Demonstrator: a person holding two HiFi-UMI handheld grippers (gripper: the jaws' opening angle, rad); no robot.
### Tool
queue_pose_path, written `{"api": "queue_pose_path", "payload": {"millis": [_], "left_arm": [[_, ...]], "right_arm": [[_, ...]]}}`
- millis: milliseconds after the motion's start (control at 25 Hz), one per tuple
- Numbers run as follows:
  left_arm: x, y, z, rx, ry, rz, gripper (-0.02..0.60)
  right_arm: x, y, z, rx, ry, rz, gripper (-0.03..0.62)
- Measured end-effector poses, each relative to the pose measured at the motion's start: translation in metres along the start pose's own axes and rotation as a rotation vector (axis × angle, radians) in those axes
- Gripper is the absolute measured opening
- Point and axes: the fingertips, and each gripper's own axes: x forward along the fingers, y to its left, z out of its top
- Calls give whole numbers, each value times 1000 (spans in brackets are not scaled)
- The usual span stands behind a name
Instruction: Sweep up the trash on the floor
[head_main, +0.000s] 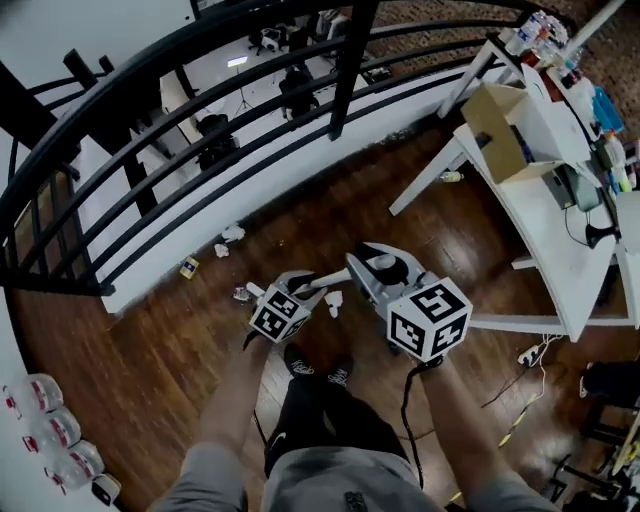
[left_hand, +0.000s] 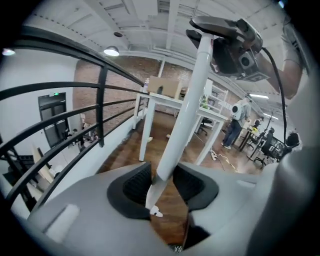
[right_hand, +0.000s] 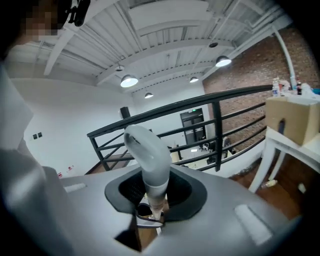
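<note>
A white broom handle (head_main: 331, 281) runs between my two grippers above the wood floor; its brush end is hidden. My left gripper (head_main: 303, 288) is shut on the white pole (left_hand: 182, 117), which rises from between its pads (left_hand: 136, 184) toward the right gripper (left_hand: 235, 47). My right gripper (head_main: 378, 272) is shut just below the handle's curved grey top (right_hand: 147, 150). Trash lies on the floor ahead: crumpled white paper (head_main: 232, 233), a small yellow piece (head_main: 189, 267), and a white scrap (head_main: 333, 300) under the grippers.
A black railing (head_main: 200, 150) curves along the floor's far edge. A white table (head_main: 545, 215) with a cardboard box (head_main: 500, 130) stands at the right, a power strip and cable (head_main: 528, 355) below it. Bottles (head_main: 50, 425) sit at lower left. People stand far off (left_hand: 234, 125).
</note>
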Motion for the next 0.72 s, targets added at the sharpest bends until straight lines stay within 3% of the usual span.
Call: {"api": "queue_pose_path", "payload": {"millis": [200, 560, 720], "left_arm": [[58, -73, 44, 124, 21, -143, 135], [133, -194, 106, 305, 53, -370, 137], [163, -244, 105, 334, 69, -467, 140]], "right_arm": [[-94, -54, -3, 69, -84, -151, 74], [-241, -113, -8, 132, -209, -393, 74], [-286, -129, -33, 181, -225, -480, 75]]}}
